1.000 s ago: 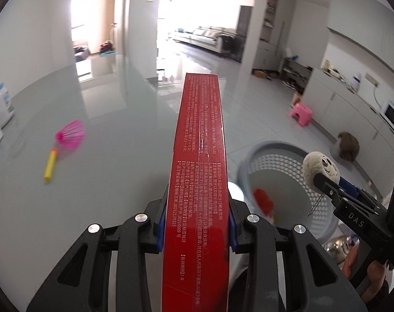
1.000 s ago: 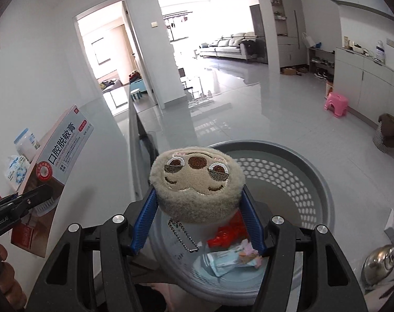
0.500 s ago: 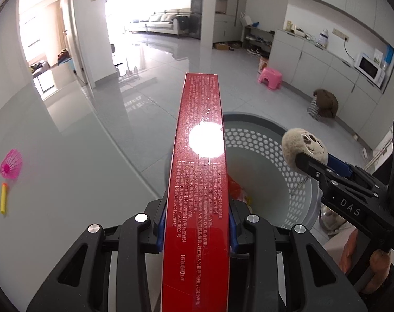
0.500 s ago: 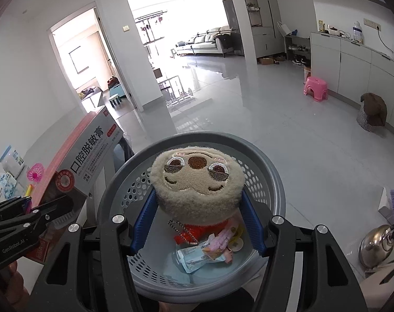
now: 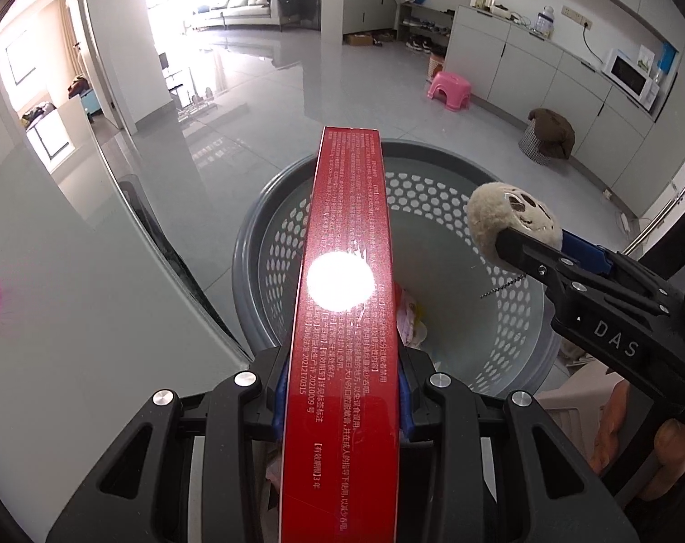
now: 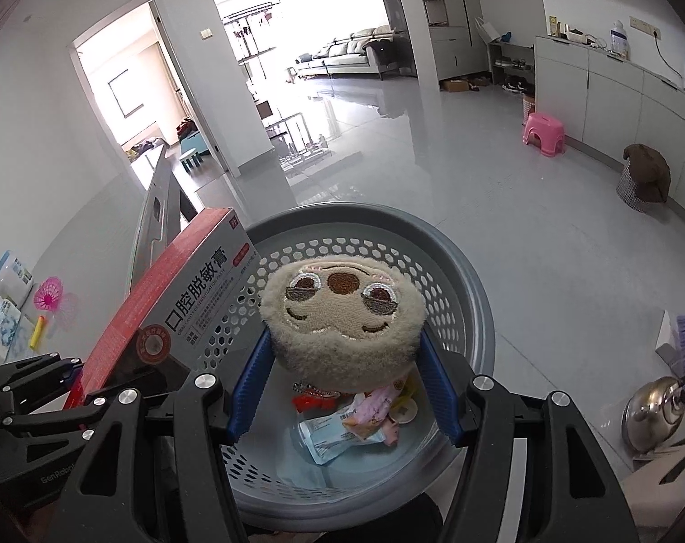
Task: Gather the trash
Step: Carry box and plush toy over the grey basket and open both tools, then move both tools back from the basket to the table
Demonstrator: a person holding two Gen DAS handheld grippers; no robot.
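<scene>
a: what is the left hand-held gripper (image 5: pixel 340 400) doing?
b: it is clamping a red box (image 5: pixel 344 316), which is reaching out over the grey basket (image 5: pixel 487 190) below it.
a: and the right hand-held gripper (image 6: pixel 342 389)?
b: it is squeezing a plush sloth toy (image 6: pixel 342 312) above the same basket, wrappers (image 6: pixel 369 416) lying beneath.

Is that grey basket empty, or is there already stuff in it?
Not empty. The grey basket has wrappers and a red scrap lying on its bottom, seen below the plush toy.
</scene>
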